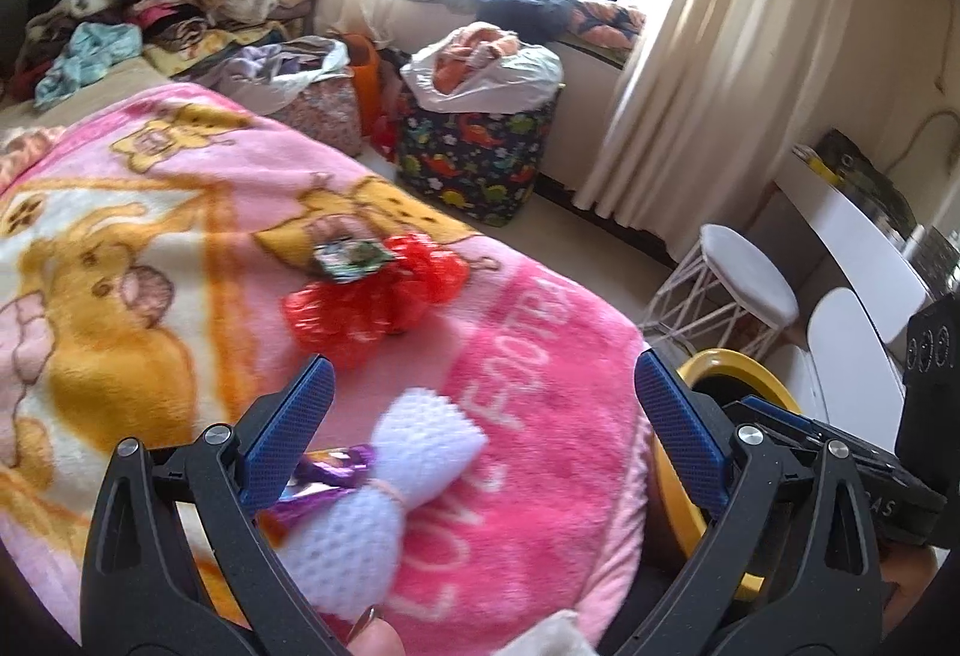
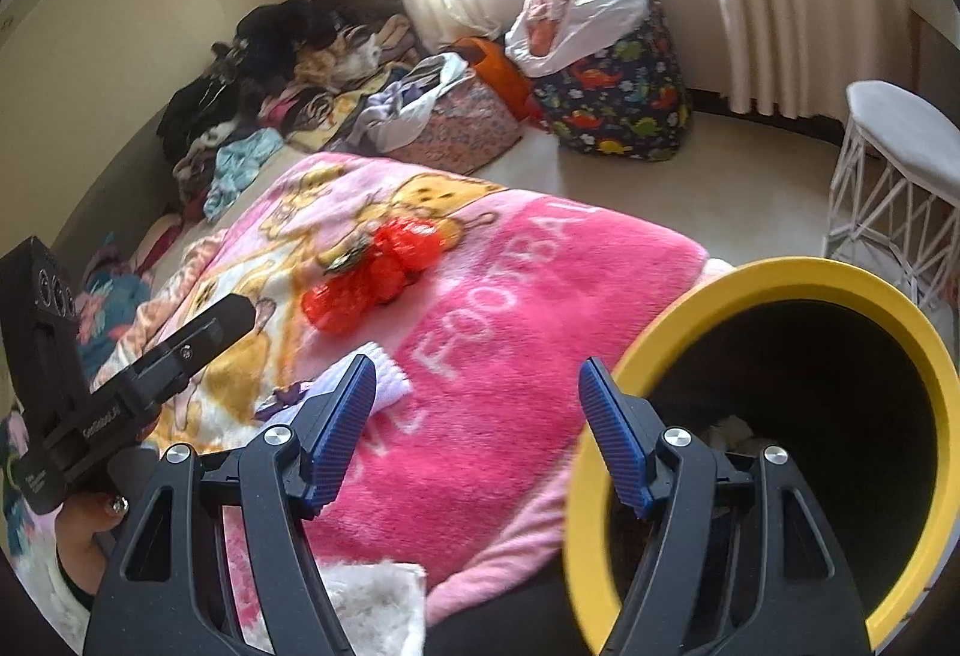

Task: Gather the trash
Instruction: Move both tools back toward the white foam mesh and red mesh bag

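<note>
Left gripper (image 1: 480,416): jaws spread wide, clamped on nothing; we read it as lined up over the white foam net (image 1: 384,488), which lies between the fingers at 6 o'clock of the left wrist view.
Right gripper (image 2: 477,422): jaws apart and empty; it hangs over the bed edge with the bin rim touching or just beside its right finger, we cannot tell which.
White foam net: on the pink blanket (image 1: 540,356), cinched in the middle, with a purple wrapper (image 1: 330,470) just beside it at 9 o'clock.
Red mesh bag (image 1: 372,296): farther up the blanket at 12 o'clock of the net, a small printed packet (image 1: 348,254) touching its upper edge.
Yellow bin (image 2: 780,284): off the bed corner at 3 o'clock; we judge it is kept close so each piece has a short drop.
Left view only: the purple wrapper shows clearly, as does the packet's print.
Right view only: the bin's dark interior, with something pale at the bottom, and the left gripper's body at 9 o'clock.
</note>
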Tool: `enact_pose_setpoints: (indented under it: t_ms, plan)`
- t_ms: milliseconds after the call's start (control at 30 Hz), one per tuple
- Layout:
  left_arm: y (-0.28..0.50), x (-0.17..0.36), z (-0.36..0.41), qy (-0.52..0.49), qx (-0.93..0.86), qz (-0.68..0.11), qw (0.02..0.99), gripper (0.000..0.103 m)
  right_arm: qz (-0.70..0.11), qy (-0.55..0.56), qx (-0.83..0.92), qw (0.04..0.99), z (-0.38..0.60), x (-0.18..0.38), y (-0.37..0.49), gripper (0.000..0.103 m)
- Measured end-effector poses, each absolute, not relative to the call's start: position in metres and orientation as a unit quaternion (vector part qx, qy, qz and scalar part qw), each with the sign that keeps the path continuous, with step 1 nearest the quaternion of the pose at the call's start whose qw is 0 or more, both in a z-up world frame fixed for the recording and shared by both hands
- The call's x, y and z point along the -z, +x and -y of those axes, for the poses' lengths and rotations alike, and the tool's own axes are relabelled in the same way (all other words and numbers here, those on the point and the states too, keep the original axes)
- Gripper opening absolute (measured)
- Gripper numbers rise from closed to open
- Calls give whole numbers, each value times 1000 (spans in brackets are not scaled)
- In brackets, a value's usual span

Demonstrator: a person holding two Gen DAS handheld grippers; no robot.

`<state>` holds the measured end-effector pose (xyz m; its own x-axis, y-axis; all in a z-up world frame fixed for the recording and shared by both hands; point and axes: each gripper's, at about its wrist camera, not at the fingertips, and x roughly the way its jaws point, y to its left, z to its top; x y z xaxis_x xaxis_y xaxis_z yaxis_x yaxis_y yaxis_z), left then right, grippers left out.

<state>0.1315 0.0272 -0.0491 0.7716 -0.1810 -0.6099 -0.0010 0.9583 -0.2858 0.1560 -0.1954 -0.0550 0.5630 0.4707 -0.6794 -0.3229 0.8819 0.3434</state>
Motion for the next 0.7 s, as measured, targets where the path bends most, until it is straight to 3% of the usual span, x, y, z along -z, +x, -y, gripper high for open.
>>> enact_pose_setpoints:
  t_ms: [700]
  plan:
    - [114,90,-124,-216,-31,-382,898,92,-442,25,-280,852,112,85,170,68]
